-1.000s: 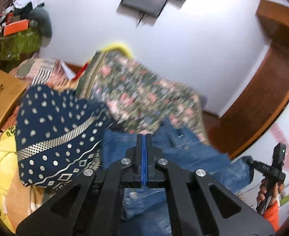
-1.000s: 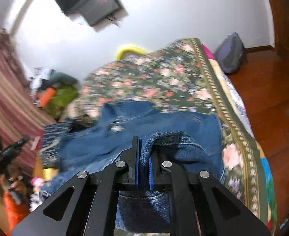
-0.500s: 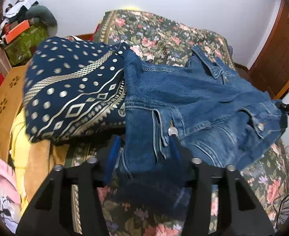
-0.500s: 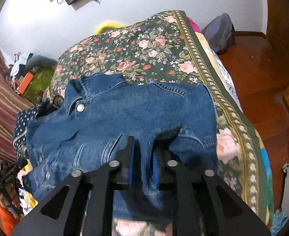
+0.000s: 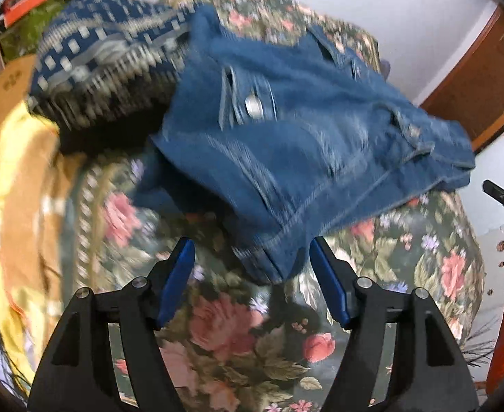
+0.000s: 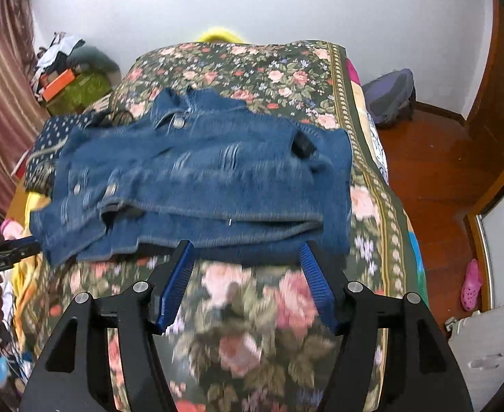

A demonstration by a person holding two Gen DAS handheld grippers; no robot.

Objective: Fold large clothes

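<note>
A blue denim jacket [image 5: 303, 130] lies folded on the floral bed cover [image 5: 238, 326]. It also shows in the right wrist view [image 6: 200, 178], spread across the bed [image 6: 252, 326]. My left gripper [image 5: 252, 257] is open and empty, its jaws wide apart just in front of the jacket's near corner. My right gripper [image 6: 247, 264] is open and empty, with its jaws just below the jacket's near hem. Both views are blurred by motion.
A navy patterned cloth [image 5: 107, 61] lies left of the jacket, partly under it, over yellow and orange clothes [image 5: 22, 185]. Boxes and clutter [image 6: 70, 79] stand at the far left. A wooden floor [image 6: 434, 171] with a grey bag [image 6: 389, 96] runs along the bed's right side.
Both grippers have let go of the denim jacket and opened wide. They have drawn back toward the near edge of the bed, and the jacket now lies on the cover.
</note>
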